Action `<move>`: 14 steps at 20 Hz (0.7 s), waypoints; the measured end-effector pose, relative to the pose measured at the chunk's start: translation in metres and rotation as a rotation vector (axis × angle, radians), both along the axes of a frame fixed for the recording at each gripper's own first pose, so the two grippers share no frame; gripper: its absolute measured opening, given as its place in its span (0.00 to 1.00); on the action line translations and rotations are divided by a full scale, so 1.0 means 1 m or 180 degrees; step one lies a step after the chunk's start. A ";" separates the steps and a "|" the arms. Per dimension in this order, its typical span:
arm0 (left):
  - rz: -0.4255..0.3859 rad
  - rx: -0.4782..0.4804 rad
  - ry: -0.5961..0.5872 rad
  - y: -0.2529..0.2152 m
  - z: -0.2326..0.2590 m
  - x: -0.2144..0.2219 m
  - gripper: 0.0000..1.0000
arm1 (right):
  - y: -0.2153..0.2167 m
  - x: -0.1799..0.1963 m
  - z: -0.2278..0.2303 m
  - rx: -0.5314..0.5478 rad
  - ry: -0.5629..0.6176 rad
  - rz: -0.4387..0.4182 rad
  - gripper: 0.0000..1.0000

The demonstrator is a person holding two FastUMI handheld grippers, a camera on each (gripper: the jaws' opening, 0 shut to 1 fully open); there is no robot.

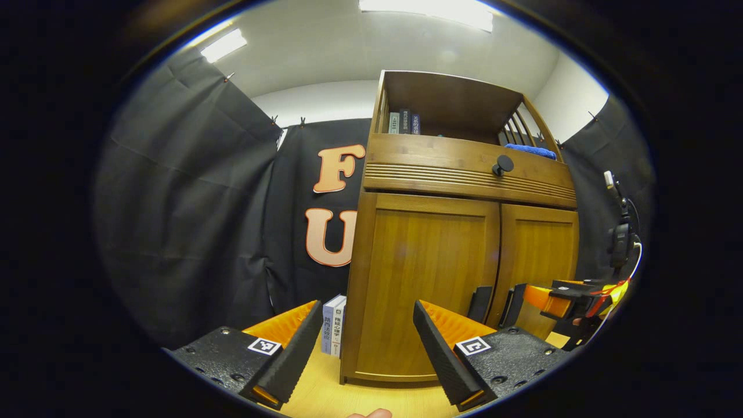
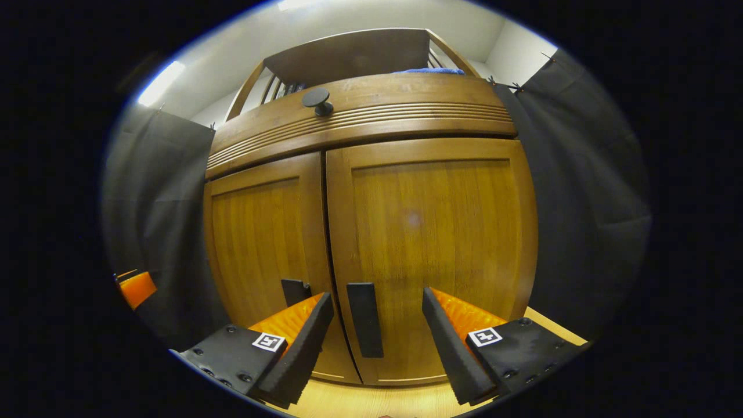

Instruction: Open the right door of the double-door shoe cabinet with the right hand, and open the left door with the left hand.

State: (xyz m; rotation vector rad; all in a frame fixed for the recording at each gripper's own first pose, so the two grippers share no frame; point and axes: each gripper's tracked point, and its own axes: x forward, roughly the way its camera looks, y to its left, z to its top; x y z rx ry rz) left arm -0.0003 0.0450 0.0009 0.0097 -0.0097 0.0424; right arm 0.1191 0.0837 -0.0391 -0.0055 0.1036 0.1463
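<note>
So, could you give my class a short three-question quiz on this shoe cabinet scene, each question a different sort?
1. True or false: both doors of the shoe cabinet are shut.
2. Multiple choice: in the right gripper view, the right gripper stands A) shut on the right door's handle, B) open with that handle between its fingers, C) shut on the round knob.
3. Fill in: in the left gripper view, the books stand beside the cabinet's ____ side.

Key: 1 true; 2 B; 3 left. The left gripper is open too, facing the left door.
</note>
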 end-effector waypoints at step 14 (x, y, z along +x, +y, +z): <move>0.0233 0.0028 -0.0006 0.028 0.003 -0.004 0.94 | 0.003 0.049 -0.047 -0.0238 0.0180 -0.0209 0.92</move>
